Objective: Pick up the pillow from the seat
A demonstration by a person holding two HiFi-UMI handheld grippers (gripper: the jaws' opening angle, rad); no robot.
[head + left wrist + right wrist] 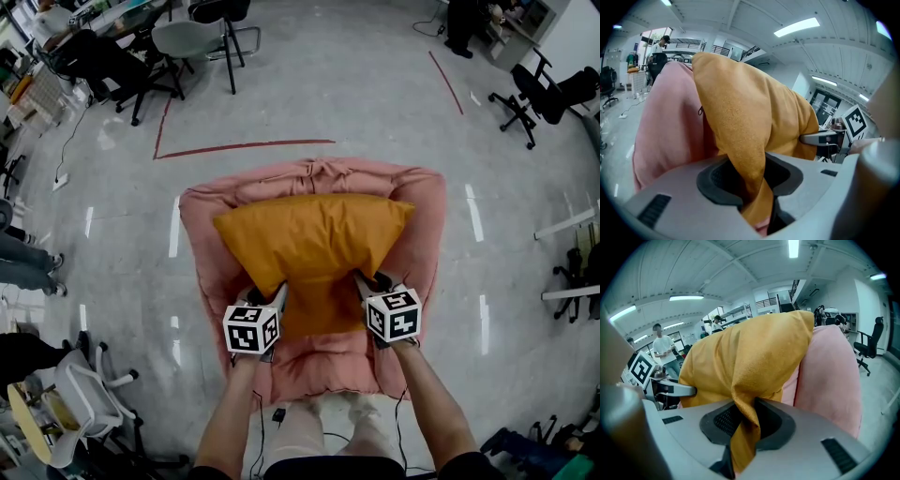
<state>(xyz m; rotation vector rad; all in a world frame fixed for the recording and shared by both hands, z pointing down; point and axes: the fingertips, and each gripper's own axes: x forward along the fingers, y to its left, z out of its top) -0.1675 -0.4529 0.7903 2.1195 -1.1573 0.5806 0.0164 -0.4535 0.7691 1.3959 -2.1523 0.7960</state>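
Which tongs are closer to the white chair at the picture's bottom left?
Left. The left tongs, clamped on the orange pillow, are on the side of the white chair; the right tongs grip it farther across the pink seat.

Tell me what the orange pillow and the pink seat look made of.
The pillow: seemingly a suede-like fabric, matte, with a fine nap up close; it folds into soft creases. The seat: apparently stuffed textile, matte pink, with a puffy, wrinkled rim; the exact fibre cannot be told.

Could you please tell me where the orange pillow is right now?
In the head view the orange pillow sits mid-frame against the back of the pink seat, its two near corners pinched by the left gripper and the right gripper.
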